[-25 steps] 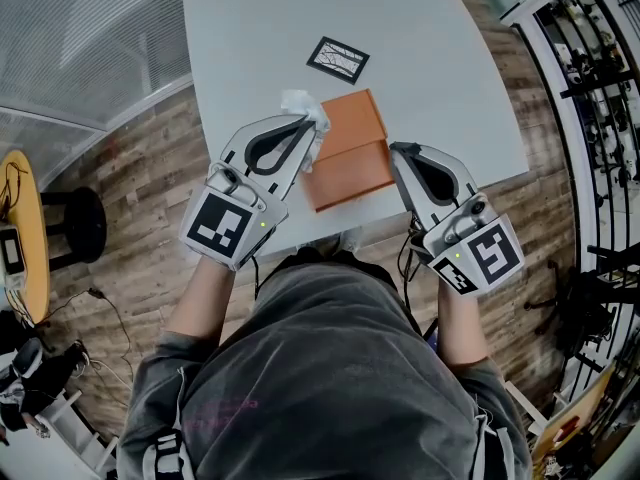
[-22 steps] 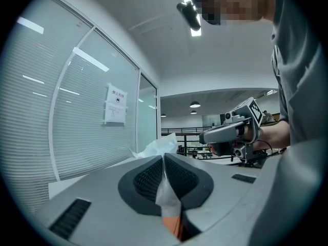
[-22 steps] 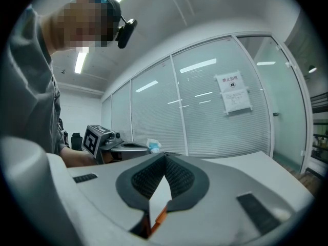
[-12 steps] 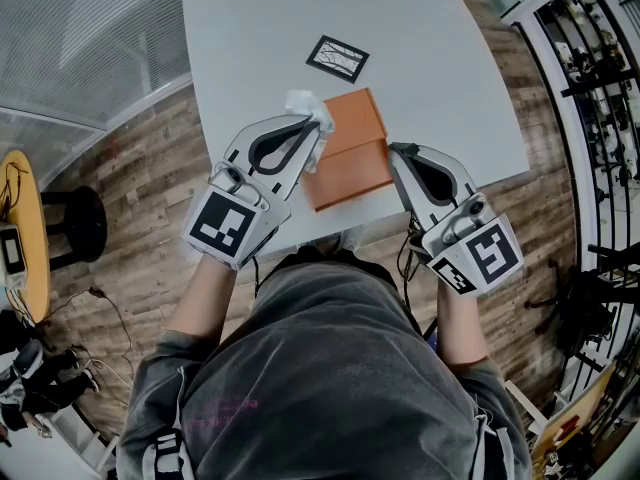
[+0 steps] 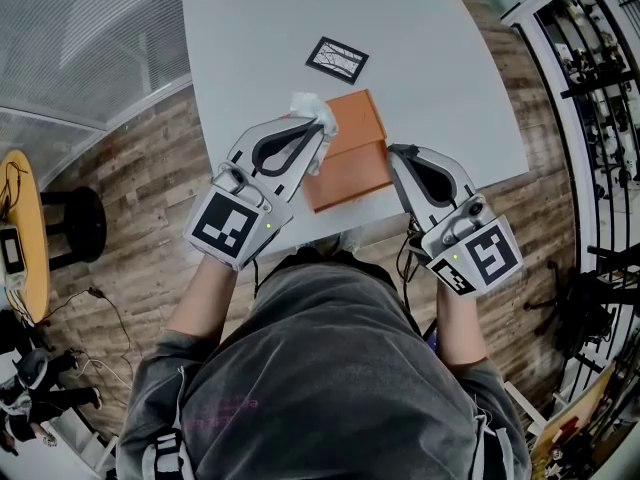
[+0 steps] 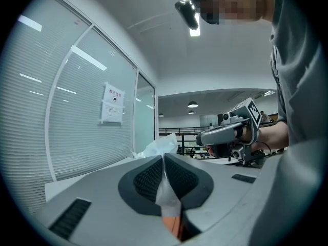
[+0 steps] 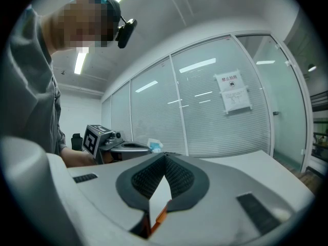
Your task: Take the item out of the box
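An orange box (image 5: 352, 158) lies shut near the front edge of the white table (image 5: 440, 68). My left gripper (image 5: 318, 128) hovers at the box's far left corner, shut on a crumpled white, thin wrapped item (image 5: 308, 106). In the left gripper view that item (image 6: 156, 148) sticks up past the closed left gripper (image 6: 164, 159), a thin film pinched between the pads. My right gripper (image 5: 393, 152) sits at the box's right edge. In the right gripper view the right gripper (image 7: 165, 157) has its tips together, and an orange sliver of the box (image 7: 160, 218) shows in the gap below.
A black patterned card (image 5: 337, 58) lies on the table beyond the box. Wooden floor surrounds the table, with a glass wall at the left and a black rack (image 5: 600, 98) at the right. A round stool (image 5: 75, 223) stands at the left.
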`<state>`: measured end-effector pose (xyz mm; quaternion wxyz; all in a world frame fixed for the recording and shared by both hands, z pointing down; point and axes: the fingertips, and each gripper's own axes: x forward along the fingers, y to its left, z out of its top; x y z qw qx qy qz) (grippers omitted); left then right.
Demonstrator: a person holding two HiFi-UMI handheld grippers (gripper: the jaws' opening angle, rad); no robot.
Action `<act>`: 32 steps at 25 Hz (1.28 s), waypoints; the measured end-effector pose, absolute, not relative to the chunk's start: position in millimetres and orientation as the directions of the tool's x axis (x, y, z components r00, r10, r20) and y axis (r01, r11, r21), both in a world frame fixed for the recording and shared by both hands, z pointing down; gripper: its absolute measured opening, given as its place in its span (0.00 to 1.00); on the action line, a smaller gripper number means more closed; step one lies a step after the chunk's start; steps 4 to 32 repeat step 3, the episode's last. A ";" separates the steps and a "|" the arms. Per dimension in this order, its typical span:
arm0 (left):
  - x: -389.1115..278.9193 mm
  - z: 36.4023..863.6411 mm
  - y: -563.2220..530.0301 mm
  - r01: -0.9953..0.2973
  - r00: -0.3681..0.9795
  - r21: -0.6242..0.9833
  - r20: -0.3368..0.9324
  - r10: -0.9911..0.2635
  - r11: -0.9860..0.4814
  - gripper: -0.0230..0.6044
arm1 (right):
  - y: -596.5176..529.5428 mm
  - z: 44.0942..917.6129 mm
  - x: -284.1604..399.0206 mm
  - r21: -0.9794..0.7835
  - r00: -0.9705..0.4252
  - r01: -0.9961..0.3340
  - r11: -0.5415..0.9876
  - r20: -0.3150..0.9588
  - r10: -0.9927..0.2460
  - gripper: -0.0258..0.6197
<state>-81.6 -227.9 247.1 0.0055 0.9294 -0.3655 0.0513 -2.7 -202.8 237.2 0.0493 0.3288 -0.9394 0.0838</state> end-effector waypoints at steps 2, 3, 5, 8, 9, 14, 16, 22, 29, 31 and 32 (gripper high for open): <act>-78.4 244.8 -224.9 -0.679 0.728 -0.029 0.097 -0.679 -0.733 0.08 | -199.7 235.0 0.0 -0.124 -0.779 -0.625 0.770 0.146 -0.609 0.04; -76.7 243.6 -223.4 -0.679 0.728 -0.029 0.096 -0.679 -0.733 0.08 | -198.3 233.9 1.5 -0.123 -0.780 -0.625 0.771 0.145 -0.609 0.04; -76.7 243.6 -223.4 -0.679 0.728 -0.029 0.096 -0.679 -0.733 0.08 | -198.3 233.9 1.5 -0.123 -0.780 -0.625 0.771 0.145 -0.609 0.04; -76.7 243.6 -223.4 -0.679 0.728 -0.029 0.096 -0.679 -0.733 0.08 | -198.3 233.9 1.5 -0.123 -0.780 -0.625 0.771 0.145 -0.609 0.04; -76.7 243.6 -223.4 -0.679 0.728 -0.029 0.096 -0.679 -0.733 0.08 | -198.3 233.9 1.5 -0.123 -0.780 -0.625 0.771 0.145 -0.609 0.04; -76.7 243.6 -223.4 -0.679 0.728 -0.029 0.096 -0.679 -0.733 0.08 | -198.3 233.9 1.5 -0.123 -0.780 -0.625 0.771 0.145 -0.609 0.04; -76.7 243.6 -223.4 -0.679 0.728 -0.029 0.096 -0.679 -0.733 0.08 | -198.3 233.9 1.5 -0.123 -0.780 -0.625 0.771 0.145 -0.609 0.04; -76.7 243.6 -223.4 -0.679 0.728 -0.029 0.096 -0.679 -0.733 0.08 | -198.3 233.9 1.5 -0.123 -0.780 -0.625 0.771 0.145 -0.609 0.04; -76.7 243.6 -223.4 -0.679 0.728 -0.029 0.096 -0.679 -0.733 0.08 | -198.3 233.9 1.5 -0.123 -0.780 -0.625 0.771 0.145 -0.609 0.04; -76.7 243.6 -223.4 -0.679 0.728 -0.029 0.096 -0.679 -0.733 0.08 | -198.3 233.9 1.5 -0.123 -0.780 -0.625 0.771 0.145 -0.609 0.04; -76.7 243.6 -223.4 -0.679 0.728 -0.029 0.096 -0.679 -0.733 0.08 | -198.3 233.9 1.5 -0.123 -0.780 -0.625 0.771 0.145 -0.609 0.04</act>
